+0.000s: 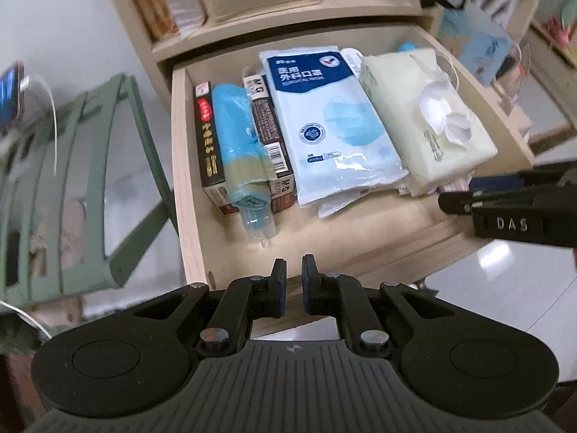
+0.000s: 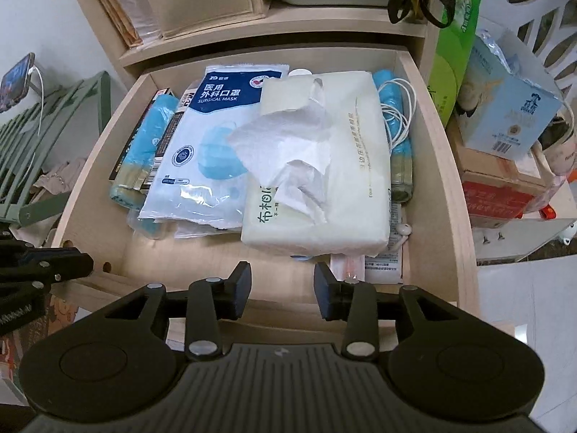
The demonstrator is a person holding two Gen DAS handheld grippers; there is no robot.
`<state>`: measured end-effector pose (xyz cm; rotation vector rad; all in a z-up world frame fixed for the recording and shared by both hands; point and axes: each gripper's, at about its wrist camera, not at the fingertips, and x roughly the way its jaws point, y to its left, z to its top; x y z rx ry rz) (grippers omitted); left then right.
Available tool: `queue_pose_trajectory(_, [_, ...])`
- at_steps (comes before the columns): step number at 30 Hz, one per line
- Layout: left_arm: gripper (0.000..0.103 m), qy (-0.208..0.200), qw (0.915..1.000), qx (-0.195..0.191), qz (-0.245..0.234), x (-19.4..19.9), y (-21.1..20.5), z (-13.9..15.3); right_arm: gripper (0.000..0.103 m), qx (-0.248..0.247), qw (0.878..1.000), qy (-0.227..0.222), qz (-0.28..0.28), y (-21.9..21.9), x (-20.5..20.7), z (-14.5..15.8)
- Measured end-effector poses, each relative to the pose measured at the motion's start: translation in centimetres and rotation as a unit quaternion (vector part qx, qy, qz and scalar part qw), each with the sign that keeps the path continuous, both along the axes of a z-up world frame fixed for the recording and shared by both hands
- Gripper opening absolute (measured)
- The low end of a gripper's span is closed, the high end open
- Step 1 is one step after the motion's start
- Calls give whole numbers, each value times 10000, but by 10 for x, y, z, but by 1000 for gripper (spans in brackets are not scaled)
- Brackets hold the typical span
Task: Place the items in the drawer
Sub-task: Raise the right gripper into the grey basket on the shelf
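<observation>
As the drawer [image 2: 447,187] stands open and already packed ahead of both sets of fingers, the placing step appears finished; closing it likely follows. Tissue pack [image 2: 324,166] lies just beyond the right gripper [image 2: 282,288], fingers apart, empty. Left gripper [image 1: 294,287]: nearly together, empty.

Both wrist cameras look steeply down, close over the front edge of the open drawer [image 1: 187,166]; each view shares its contents and catches the other gripper at frame's edge.
</observation>
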<state>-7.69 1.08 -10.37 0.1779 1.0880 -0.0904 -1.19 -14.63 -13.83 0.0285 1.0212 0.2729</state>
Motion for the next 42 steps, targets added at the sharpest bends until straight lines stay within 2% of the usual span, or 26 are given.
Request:
queue_pose_trajectory(1, [11, -30, 10000, 72, -5, -2, -3, 1, 44, 11, 10000, -9, 11, 0, 0, 0])
queue_pose_trajectory(3, [24, -114, 9999, 48, 75, -3, -2, 4, 45, 30, 10000, -15, 6, 0, 2, 0])
queue_pose_trajectory(5, [65, -272, 9995, 52, 158, -2, 2, 11, 53, 135, 9999, -12, -34, -2, 2, 2])
queue_pose_trajectory(7, [72, -573, 9980, -13, 280, -5, 6, 23, 58, 343, 9992, -147, -138, -7, -1, 11])
queue_pose_trajectory(9, [72, -831, 9959, -95, 345, -6, 8, 36, 70, 571, 9972, -411, -254, -12, -5, 23])
queue_pose_trajectory(11, [83, -1084, 9934, -97, 372, -7, 6, 48, 81, 620, 9942, -821, -323, -15, -9, 42])
queue_pose_trajectory(13, [90, -1383, 9898, -44, 344, -9, 1, 58, 85, 685, 9893, -1236, -370, -20, -11, 60])
queue_pose_trajectory(16, [93, -1938, 9805, 157, 278, -14, -8, 75, 87, 756, 9810, -1722, -485, -29, -9, 89])
queue_pose_trajectory(18, [95, -2357, 9710, 315, 229, -18, -17, 87, 95, 822, 9755, -1958, -578, -36, -6, 105])
queue_pose_trajectory(21, [100, -2921, 9550, 480, 161, -25, -26, 104, 102, 993, 9644, -2362, -654, -47, -4, 128])
queue_pose_trajectory(24, [103, -3377, 9385, 724, 4, -31, -36, 118, 102, 1111, 9543, -2695, -655, -55, -3, 148])
queue_pose_trajectory(25, [103, -3454, 9353, 765, -60, -32, -40, 121, 102, 1156, 9519, -2754, -678, -58, -2, 154])
queue_pose_trajectory(29, [103, -3566, 9323, 564, -213, -35, -43, 133, 102, 1869, 9356, -2930, -627, -71, -2, 178])
queue_pose_trajectory(30, [103, -3604, 9309, 546, -223, -35, -43, 134, 102, 1921, 9326, -2992, -619, -72, -2, 183])
queue_pose_trajectory(33, [103, -3705, 9269, 557, -205, -35, -43, 137, 102, 1688, 9202, -3466, -679, -70, -5, 199])
queue_pose_trajectory(36, [103, -3717, 9271, 456, -162, -33, -39, 138, 102, 1124, 9071, -4002, -655, -66, -6, 209])
queue_pose_trajectory(42, [103, -3827, 9232, 333, 112, -33, -28, 142, 102, 739, 9048, -4154, -570, -77, 22, 230])
